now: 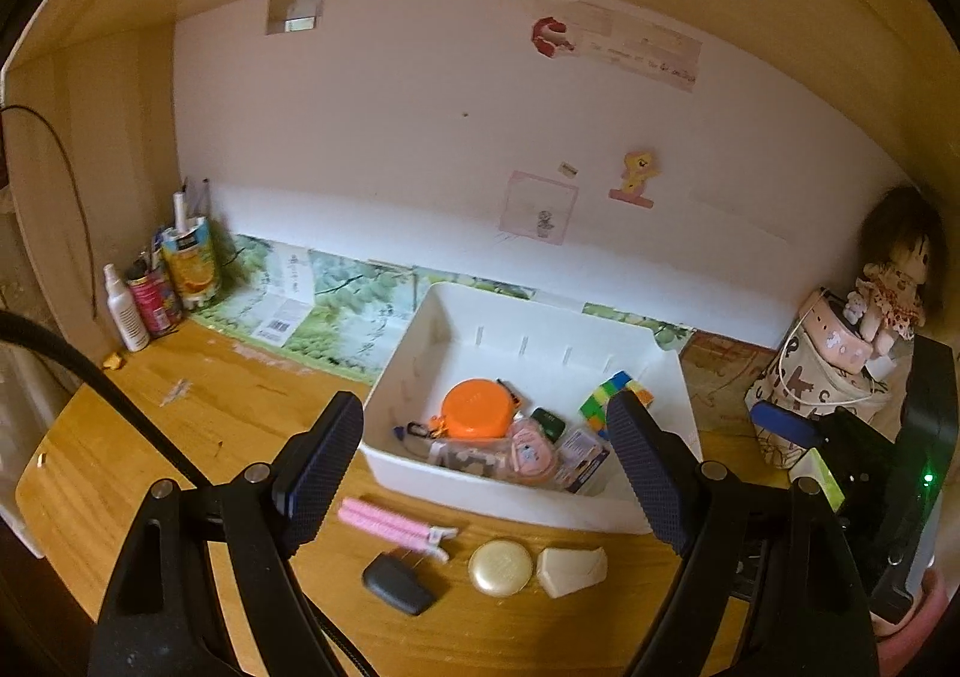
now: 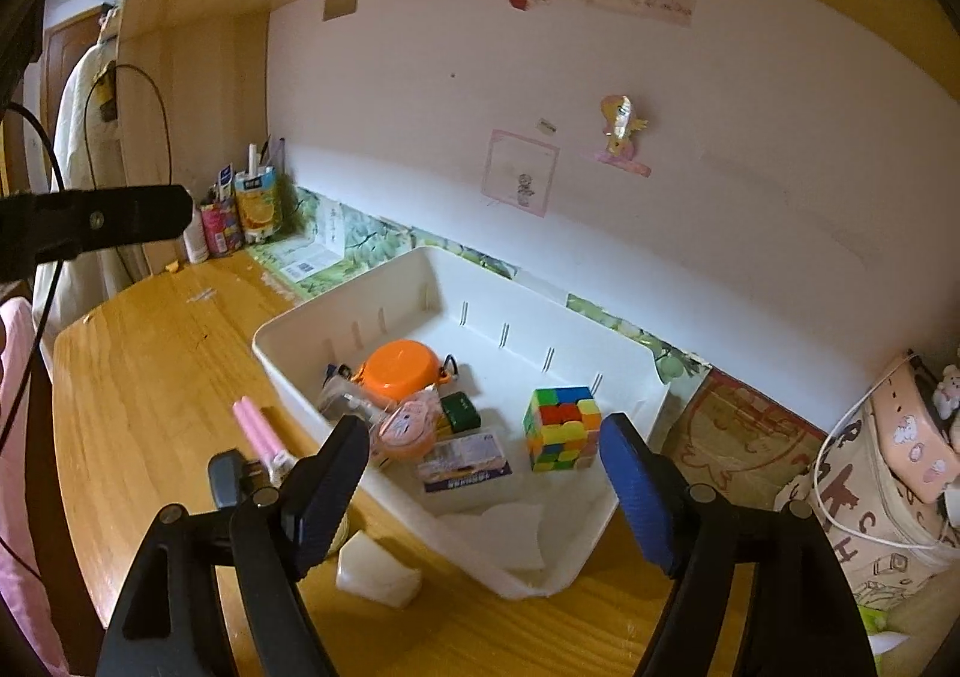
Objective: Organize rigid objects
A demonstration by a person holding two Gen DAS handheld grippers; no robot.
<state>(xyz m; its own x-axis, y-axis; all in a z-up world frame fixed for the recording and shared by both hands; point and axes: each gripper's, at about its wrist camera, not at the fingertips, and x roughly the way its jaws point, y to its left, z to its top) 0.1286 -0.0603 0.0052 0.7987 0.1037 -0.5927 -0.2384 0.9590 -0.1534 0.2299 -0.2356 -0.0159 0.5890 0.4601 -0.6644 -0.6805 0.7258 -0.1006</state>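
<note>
Home desk with doll

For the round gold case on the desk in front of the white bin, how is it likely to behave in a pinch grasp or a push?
The round gold case looks hard and glossy, so it may slip between pads. It lies flat on the desk, low and wide, so it will probably slide rather than tip or roll. Its low profile likely makes a pinch from above awkward beside the white faceted piece.

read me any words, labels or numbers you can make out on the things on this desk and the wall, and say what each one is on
No text here can be read with certainty.
Beige bag: large brown letters; only "C" and "H" are clear.
Blue and white box in the white bin: print too blurred.
Orange juice carton: label too small.
Paper with barcode: digits too small.
Wall strip: faint line of writing, illegible.
</note>
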